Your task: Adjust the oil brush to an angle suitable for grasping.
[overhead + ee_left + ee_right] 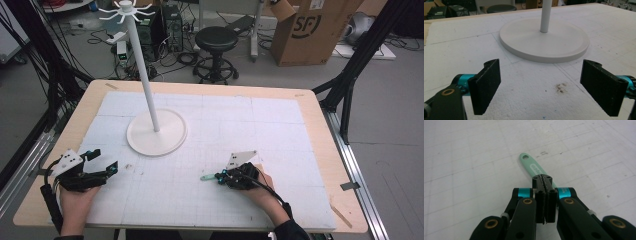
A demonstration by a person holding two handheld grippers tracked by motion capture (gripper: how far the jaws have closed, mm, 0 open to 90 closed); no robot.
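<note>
A: What does the right gripper (545, 195) have?

B: Its 2 jaws are pressed together on a mint-green handle (532, 165), which sticks out ahead of the tips and lies low over the white foam mat (280, 130) on the tabletop (327, 145). A hole sits at the handle's far end.

A: And the left gripper (544, 85)?

B: Spread wide, holding nothing. The white stand (544, 41) rises just ahead of it, its round base flat on the mat.

A: What could go wrong?

B: The pinch looks narrow and near 1 end, so I judge the handle could pivot or slip if lifted fast. The stand's tall pole might tip if bumped.
</note>
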